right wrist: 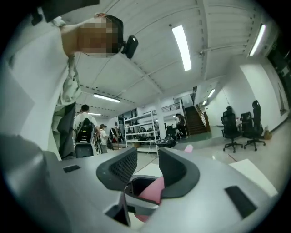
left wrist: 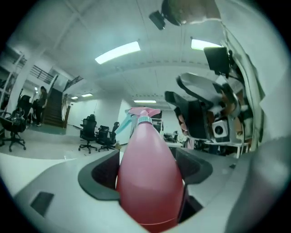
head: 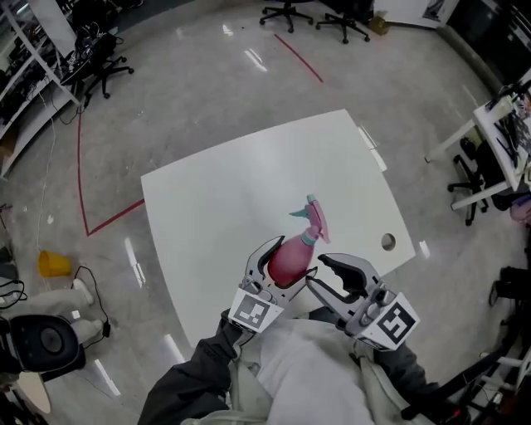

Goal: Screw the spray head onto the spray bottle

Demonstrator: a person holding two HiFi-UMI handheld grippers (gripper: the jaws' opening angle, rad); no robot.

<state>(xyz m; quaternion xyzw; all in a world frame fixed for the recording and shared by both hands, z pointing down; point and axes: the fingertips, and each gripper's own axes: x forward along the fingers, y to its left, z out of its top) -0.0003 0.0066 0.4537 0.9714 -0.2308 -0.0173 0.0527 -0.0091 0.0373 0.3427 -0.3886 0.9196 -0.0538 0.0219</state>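
Note:
A pink spray bottle point(head: 289, 257) is held above the near edge of the white table point(head: 241, 187), tilted away from me. My left gripper point(head: 280, 266) is shut on its body, and in the left gripper view the bottle point(left wrist: 146, 177) fills the space between the jaws. The pink spray head point(head: 314, 217) with its teal trigger sits on the bottle's neck point(left wrist: 143, 119). My right gripper point(head: 328, 278) stands just right of the bottle, open, with nothing between its fingers. In the right gripper view the gap point(right wrist: 144, 169) is bare and the pink bottle point(right wrist: 152, 189) shows below it.
A round cable hole point(head: 387, 241) lies near the table's right edge. Office chairs point(head: 286, 12) stand at the far side of the room. A yellow object point(head: 54, 264) and a black base point(head: 46, 342) sit on the floor at left, near red tape lines point(head: 83, 166).

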